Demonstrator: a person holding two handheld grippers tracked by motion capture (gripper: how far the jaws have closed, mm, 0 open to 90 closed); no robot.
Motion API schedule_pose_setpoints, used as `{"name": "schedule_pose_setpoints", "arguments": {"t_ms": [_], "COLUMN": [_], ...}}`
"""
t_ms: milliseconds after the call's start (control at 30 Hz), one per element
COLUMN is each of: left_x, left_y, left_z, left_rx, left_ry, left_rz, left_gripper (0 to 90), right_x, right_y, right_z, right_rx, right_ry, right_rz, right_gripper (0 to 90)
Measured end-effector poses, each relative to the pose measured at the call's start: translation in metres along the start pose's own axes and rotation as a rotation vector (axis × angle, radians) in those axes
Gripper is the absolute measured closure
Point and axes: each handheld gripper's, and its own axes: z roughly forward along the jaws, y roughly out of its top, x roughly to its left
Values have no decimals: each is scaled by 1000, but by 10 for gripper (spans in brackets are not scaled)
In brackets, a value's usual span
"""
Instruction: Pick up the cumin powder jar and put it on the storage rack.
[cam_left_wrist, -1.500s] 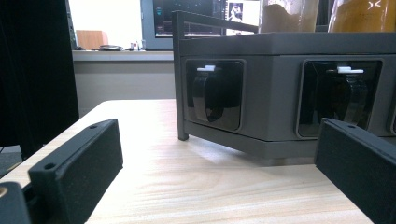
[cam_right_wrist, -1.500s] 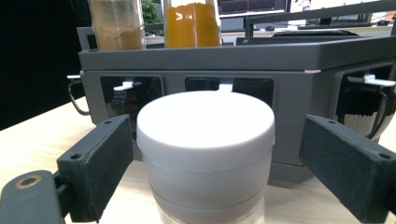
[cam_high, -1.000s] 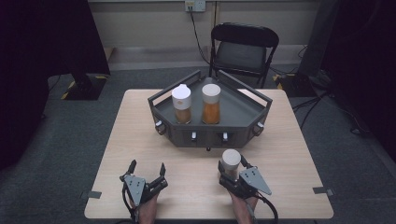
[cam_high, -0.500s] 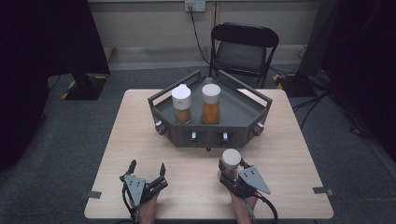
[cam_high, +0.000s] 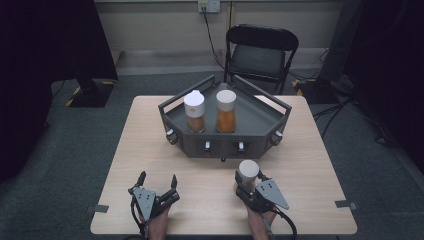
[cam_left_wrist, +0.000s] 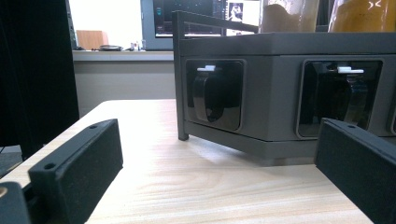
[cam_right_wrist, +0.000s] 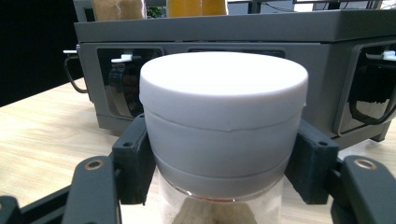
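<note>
Closing was the one change since the earlier frame: the right gripper (cam_high: 248, 186) had just drawn its fingers (cam_right_wrist: 133, 161) in on the white-capped jar (cam_high: 248, 172), and both hands had kept their places. We saw that jar standing upright on the bench (cam_high: 320, 165), just in front of the grey tray (cam_high: 260, 145), with the fingers pressed against its cap from either side. The grasp looked made, by our reading; lifting the jar and setting it in the tray beside the other two was left. Those two, a brown-filled jar (cam_high: 194, 111) and an orange-filled jar (cam_high: 226, 111), stood upright side by side inside the tray. Our left gripper (cam_high: 157, 187) rested near the bench's front edge, its fingers spread apart with nothing between them. From the right gripper view we could judge the contact on the cap and see pale powder under it, which the high view could not give. From the left gripper view we got the latches on the tray's front wall (cam_left_wrist: 280, 70).
</note>
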Motion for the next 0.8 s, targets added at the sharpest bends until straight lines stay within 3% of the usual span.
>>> {"name": "schedule_pose_setpoints", "arguments": {"t_ms": [800], "left_x": [0], "left_y": [0], "left_z": [0], "left_rx": [0], "left_ry": [-1], "left_rz": [1], "left_gripper": [6], "right_x": [-2], "right_y": [15], "right_z": [-3], "right_rx": [-2], "right_ry": [25], "right_rz": [-11], "right_gripper": [340]}}
